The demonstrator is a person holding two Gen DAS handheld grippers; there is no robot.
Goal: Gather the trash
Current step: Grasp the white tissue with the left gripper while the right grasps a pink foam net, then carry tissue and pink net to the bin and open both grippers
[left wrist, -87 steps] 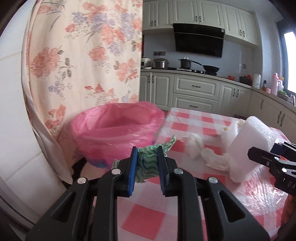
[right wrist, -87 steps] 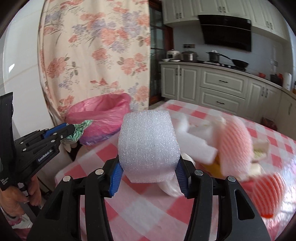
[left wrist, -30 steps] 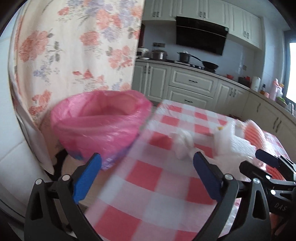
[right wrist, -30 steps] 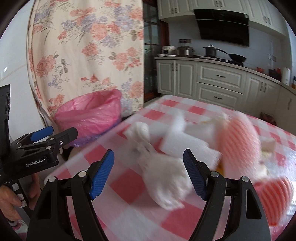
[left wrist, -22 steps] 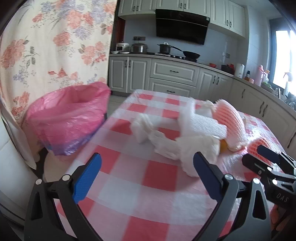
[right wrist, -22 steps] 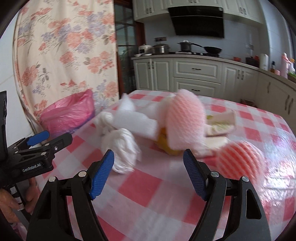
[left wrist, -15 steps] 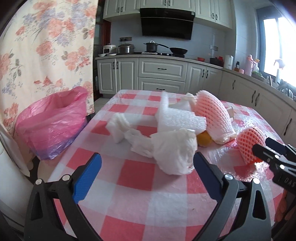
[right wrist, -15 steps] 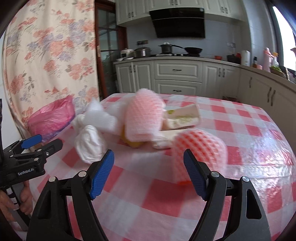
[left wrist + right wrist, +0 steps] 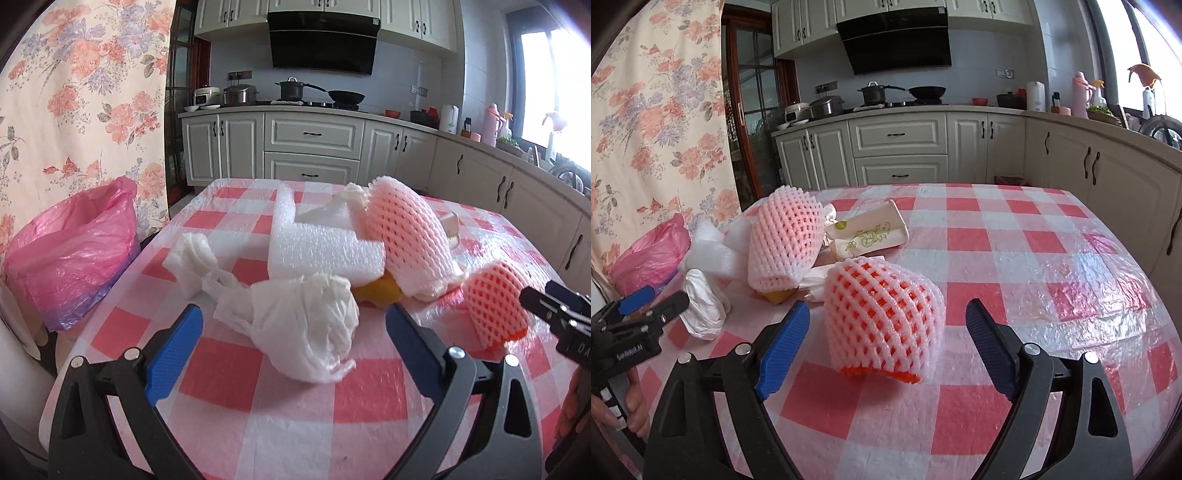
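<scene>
right tool [image 9: 886, 334]: jaws wide, just opened further, empty
target: orange foam fruit net [image 9: 882, 321], on checked bench [image 9: 1015, 258], straight ahead between the pads, untouched
left tool [image 9: 293, 334]: wide, empty, faces crumpled white plastic bag [image 9: 306, 328]
bin: pink-lined [image 9: 70, 251], far left

Looking forward and slightly downward along each gripper's fingers, low and close over the checked table [image 9: 295, 424]. Left wrist view facing the white plastic bag [image 9: 306, 328]; right wrist view facing the orange foam net [image 9: 882, 314]. Sharing the trash pile, pink bin bag [image 9: 70, 254] and kitchen cabinets [image 9: 901, 147].
</scene>
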